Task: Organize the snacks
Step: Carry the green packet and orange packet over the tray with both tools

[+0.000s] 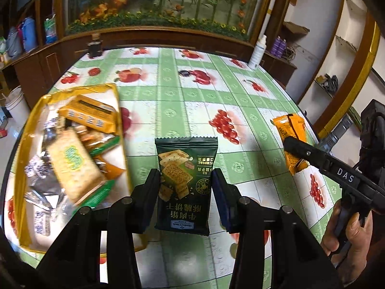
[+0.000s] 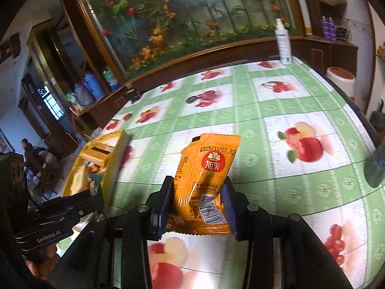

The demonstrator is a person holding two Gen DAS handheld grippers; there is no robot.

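Observation:
My left gripper (image 1: 186, 177) is shut on a dark green cracker packet (image 1: 185, 180), held above the table with its top edge pointing away. To its left lies a yellow box (image 1: 36, 110) filled with several snack packets, a pale cracker pack (image 1: 73, 162) uppermost. My right gripper (image 2: 197, 190) is shut on an orange snack packet (image 2: 207, 168), lifted off the fruit-print tablecloth (image 2: 264, 110). That orange packet (image 1: 290, 132) and the right gripper's finger show at the right of the left wrist view. The yellow box (image 2: 105, 149) and the left gripper's body sit at the left of the right wrist view.
A white spray bottle (image 2: 284, 43) stands at the table's far edge, near a small dark object (image 1: 94, 47) on the far left corner. A dark wooden cabinet with a flower scene lines the back. A person's hand (image 1: 349, 231) holds the right handle. A grey object (image 2: 375, 168) lies at the right edge.

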